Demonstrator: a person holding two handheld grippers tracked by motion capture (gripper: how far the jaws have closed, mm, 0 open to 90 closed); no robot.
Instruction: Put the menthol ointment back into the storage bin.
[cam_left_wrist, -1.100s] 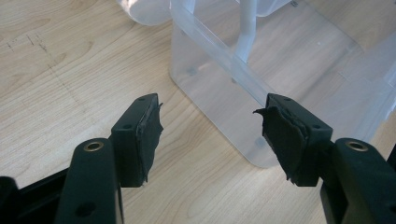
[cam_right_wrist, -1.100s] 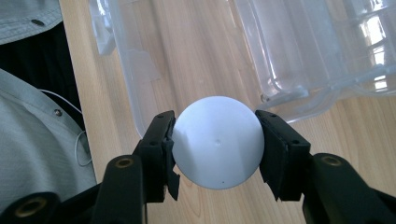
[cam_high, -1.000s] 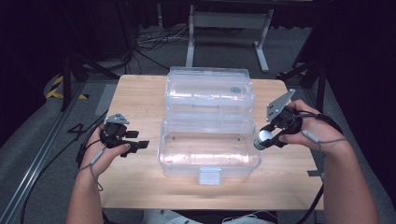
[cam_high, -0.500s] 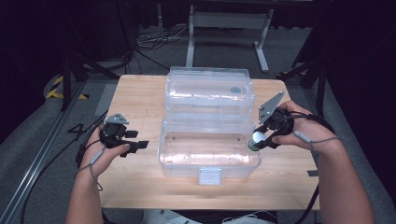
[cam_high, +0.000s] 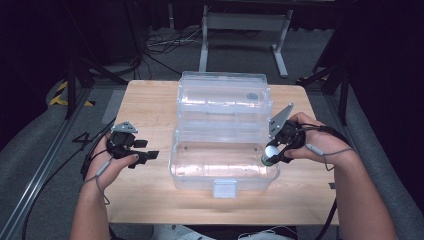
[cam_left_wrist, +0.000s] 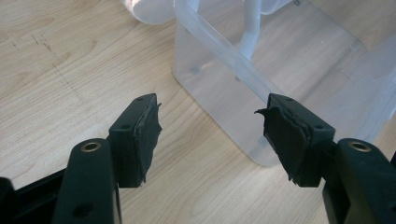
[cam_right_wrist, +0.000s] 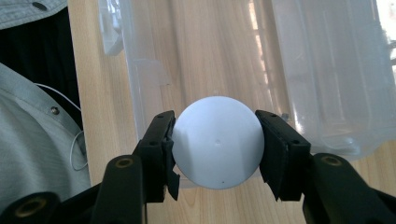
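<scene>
A white ball (cam_right_wrist: 217, 142) sits clamped between the pads of the right gripper (cam_high: 274, 152), held over the right end of an open clear plastic box (cam_high: 222, 167) on a wooden table (cam_high: 150, 105). The left gripper (cam_high: 142, 150) rests just left of the box, jaws spread wide with nothing between them. No writing is readable on ball or box. The box's clear walls blur against the wood. Bare table lies along the near edge.

**Open bin, clear desk on the flanks**

The clear box (cam_high: 222, 160) stood open-topped mid-desk (cam_high: 150, 200), its raised lid (cam_high: 225, 97) walling the far side. Bare wood lay on both flanks and in front; the right claw (cam_high: 270, 155) hung over its right rim.
</scene>
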